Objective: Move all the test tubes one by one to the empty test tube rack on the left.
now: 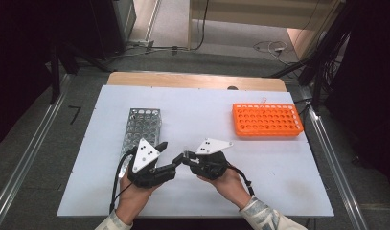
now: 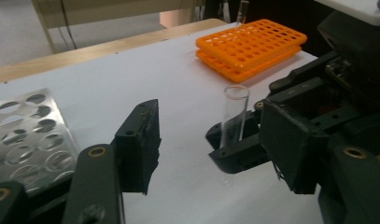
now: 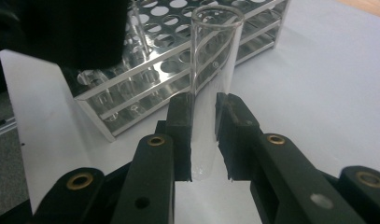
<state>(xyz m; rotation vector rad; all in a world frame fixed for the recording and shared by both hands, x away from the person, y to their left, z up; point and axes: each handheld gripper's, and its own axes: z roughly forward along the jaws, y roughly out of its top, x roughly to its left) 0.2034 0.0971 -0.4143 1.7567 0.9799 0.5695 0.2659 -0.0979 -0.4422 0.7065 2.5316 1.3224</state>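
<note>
1. My right gripper [image 3: 204,135] has its jaws clamped on a clear glass test tube [image 3: 213,70], held upright above the white tabletop [image 1: 279,163].
2. My left gripper [image 2: 211,140] has jaws part open, one on each side of the tube, not pressing it.
3. The metal rack [image 1: 140,124] lies just beside my left hand [image 1: 132,199].
4. The orange rack [image 1: 267,120] sits well apart, far right.
</note>
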